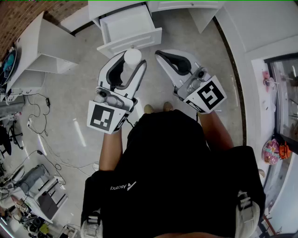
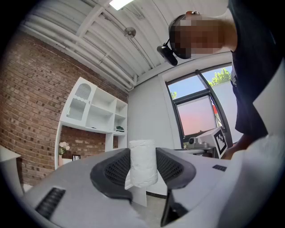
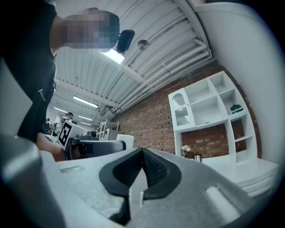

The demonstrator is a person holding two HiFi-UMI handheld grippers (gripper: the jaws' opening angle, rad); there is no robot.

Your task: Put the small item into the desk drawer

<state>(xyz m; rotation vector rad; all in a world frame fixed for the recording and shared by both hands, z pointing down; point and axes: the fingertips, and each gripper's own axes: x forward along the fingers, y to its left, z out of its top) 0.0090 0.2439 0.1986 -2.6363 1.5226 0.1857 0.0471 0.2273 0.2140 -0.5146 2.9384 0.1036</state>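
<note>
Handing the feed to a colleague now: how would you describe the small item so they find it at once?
In the head view, start at the white desk's open drawer at the top. Just below it is the left gripper, clamped on a small white roll that stands upright between its jaws. It is the only thing held: the right gripper beside it is shut and empty.

Desk (image 1: 186,5) behind drawer (image 1: 130,42): being cut off at top edge. White cylinder (image 1: 132,56) before drawer: being partly hidden by left gripper (image 1: 129,61).
</note>
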